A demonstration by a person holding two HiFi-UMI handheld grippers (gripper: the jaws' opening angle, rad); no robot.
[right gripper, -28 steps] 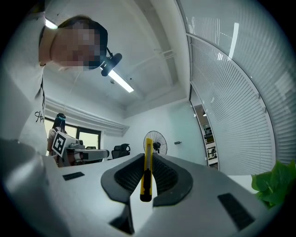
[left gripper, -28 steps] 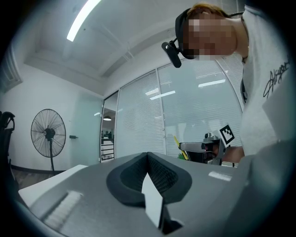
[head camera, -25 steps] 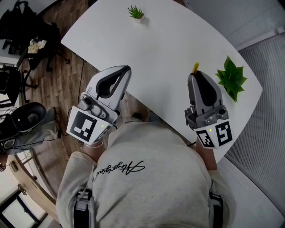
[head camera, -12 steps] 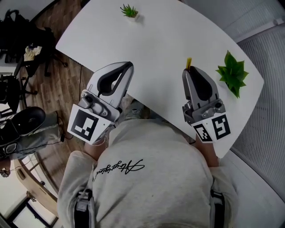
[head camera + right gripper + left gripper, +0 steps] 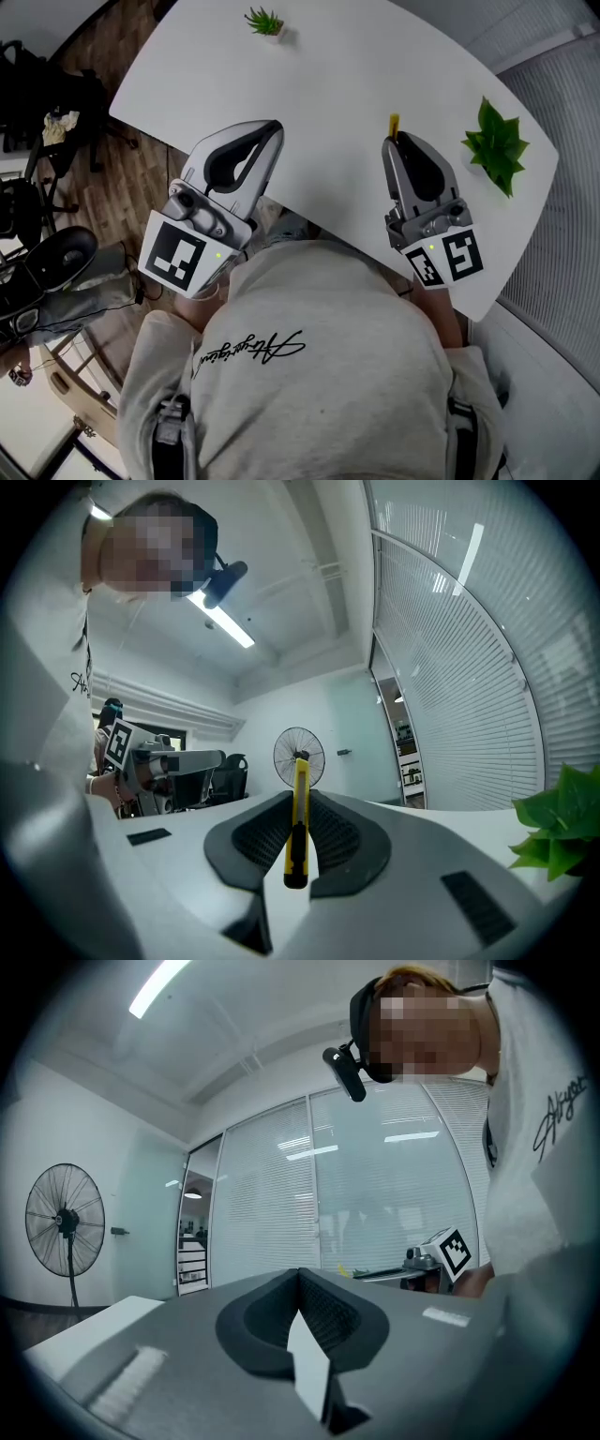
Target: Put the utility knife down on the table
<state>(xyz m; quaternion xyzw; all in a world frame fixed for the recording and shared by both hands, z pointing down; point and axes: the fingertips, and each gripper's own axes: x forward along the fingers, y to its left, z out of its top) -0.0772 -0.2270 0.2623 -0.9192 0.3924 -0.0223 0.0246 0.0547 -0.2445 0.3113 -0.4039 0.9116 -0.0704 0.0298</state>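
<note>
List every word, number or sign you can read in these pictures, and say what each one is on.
No text here reads clearly.
On the sweatshirt: one cursive line across the back, too stylised to read.
On the marker squares of the left gripper and right gripper: coded black-and-white patterns, no letters.
On the utility knife, clamped in the right gripper: no legible print.

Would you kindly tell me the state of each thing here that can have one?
Utility knife: held by the right gripper, not yet laid on the table.
Right gripper: shut on the utility knife.
Left gripper: shut, nothing between its jaws.
Floor fan: upright; whether it runs cannot be told.
Small potted plant: upright on the table.
</note>
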